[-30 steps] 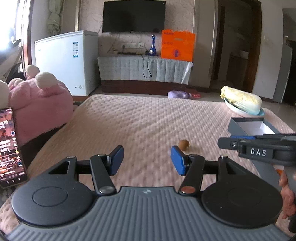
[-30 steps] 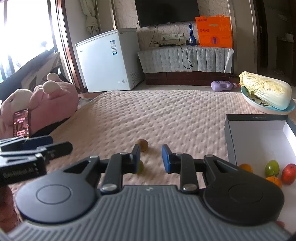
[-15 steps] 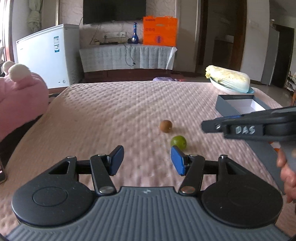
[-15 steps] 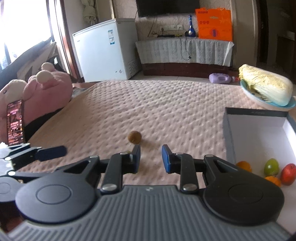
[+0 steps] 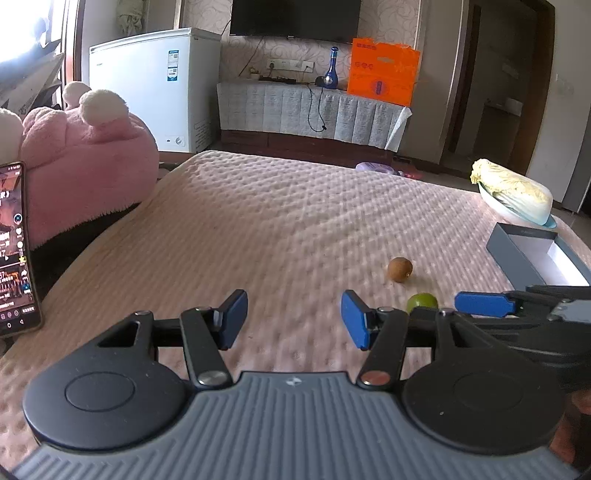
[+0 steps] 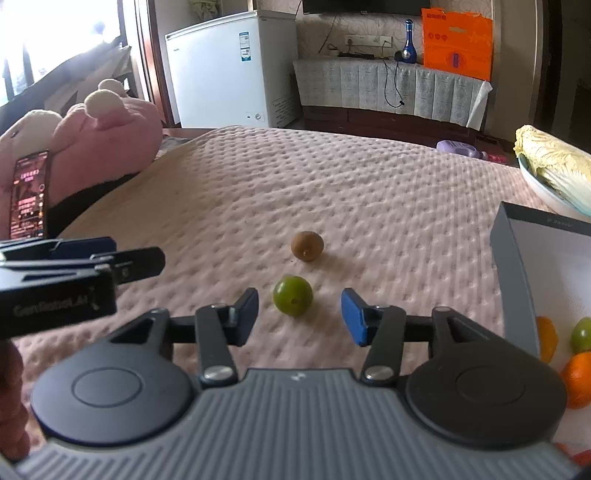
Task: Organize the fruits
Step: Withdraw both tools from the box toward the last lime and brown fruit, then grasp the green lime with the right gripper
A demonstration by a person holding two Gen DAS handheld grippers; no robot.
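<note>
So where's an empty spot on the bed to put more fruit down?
The wide pink blanket between the plush toy and the cabbage plate is bare. It's crowded close in: green fruit, brown fruit, both grippers, and the box holding fruit.

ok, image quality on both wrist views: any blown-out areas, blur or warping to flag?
Left wrist view: window at top left is blown out; the pink textured bedspread is slightly soft; fisheye bends the door frame. Right wrist view: window overexposed too; the small round green fruit and brown oval fruit are sharp, casting soft shadows to the right; the white-lined grey box is warped at the edge.
</note>
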